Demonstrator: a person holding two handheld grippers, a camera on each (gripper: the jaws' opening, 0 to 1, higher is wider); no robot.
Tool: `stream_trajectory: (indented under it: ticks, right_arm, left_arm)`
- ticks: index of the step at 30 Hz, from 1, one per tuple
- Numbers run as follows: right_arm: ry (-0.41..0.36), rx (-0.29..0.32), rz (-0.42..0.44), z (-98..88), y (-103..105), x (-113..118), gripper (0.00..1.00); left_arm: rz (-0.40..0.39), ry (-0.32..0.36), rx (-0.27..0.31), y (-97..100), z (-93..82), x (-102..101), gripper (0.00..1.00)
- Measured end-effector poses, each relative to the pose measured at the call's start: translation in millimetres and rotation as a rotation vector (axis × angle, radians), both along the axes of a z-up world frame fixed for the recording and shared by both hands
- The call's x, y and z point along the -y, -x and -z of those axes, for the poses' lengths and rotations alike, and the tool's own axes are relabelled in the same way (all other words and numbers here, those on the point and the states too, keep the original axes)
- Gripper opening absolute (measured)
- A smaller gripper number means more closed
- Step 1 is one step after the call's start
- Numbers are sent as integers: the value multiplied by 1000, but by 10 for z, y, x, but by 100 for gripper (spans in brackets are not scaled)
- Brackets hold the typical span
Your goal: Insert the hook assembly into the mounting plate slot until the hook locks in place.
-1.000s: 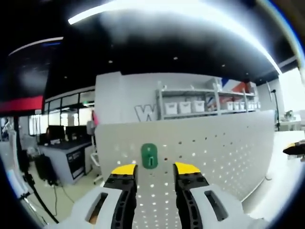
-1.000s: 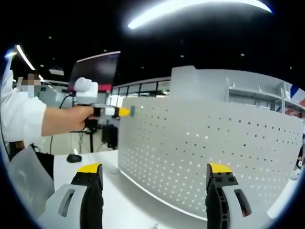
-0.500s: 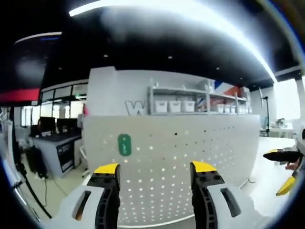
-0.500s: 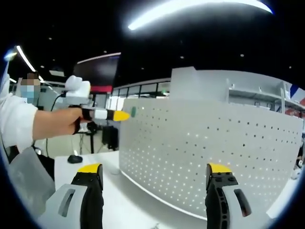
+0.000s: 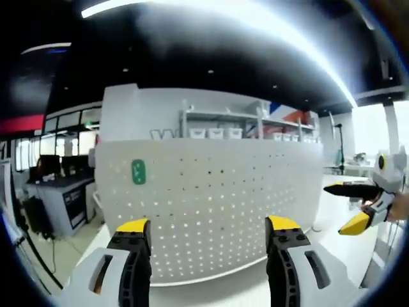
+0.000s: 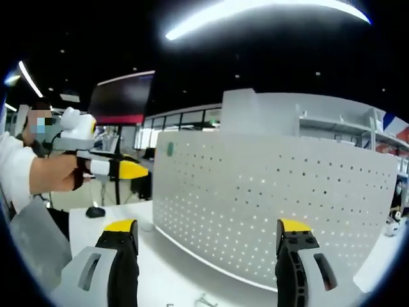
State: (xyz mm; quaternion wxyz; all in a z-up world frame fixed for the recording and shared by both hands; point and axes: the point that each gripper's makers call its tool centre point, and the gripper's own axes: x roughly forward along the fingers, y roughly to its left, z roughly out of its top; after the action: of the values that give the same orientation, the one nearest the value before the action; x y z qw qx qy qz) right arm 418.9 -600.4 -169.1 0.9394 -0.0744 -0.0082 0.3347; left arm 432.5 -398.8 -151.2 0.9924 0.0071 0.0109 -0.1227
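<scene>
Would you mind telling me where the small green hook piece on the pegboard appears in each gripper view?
Left gripper view: the green hook piece sits on the white pegboard, near its upper left corner, above the left tongs.
Right gripper view: it is a small green spot near the pegboard's upper left edge, right of the other tongs' yellow tip.
Shared landmark: the pegboard's upper left corner.

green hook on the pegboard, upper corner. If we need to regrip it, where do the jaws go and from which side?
Grip the green hook across its narrow width, coming square at the pegboard's face. It is a tall, slim oval sitting flat against the upright board near its top corner, so only its two long edges look grippable. The left gripper is nearer and open; its finer shape is too small to tell.
</scene>
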Motion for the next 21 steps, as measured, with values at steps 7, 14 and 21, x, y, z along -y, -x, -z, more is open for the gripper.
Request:
stream_trajectory:
  ticks: [7, 14, 21]
  right_arm:
    - [-2, 0, 20, -4, 25, 74, 90]
    - [3, -13, 46, 28, 30, 197, 89]
    - [6, -6, 69, 0, 71, 295, 87]
  left_arm:
    - [5, -13, -23, 295, 140, -57, 73]
    - [19, -26, -36, 528, 249, -6, 72]
    - [46, -1, -59, 712, 375, 130, 71]
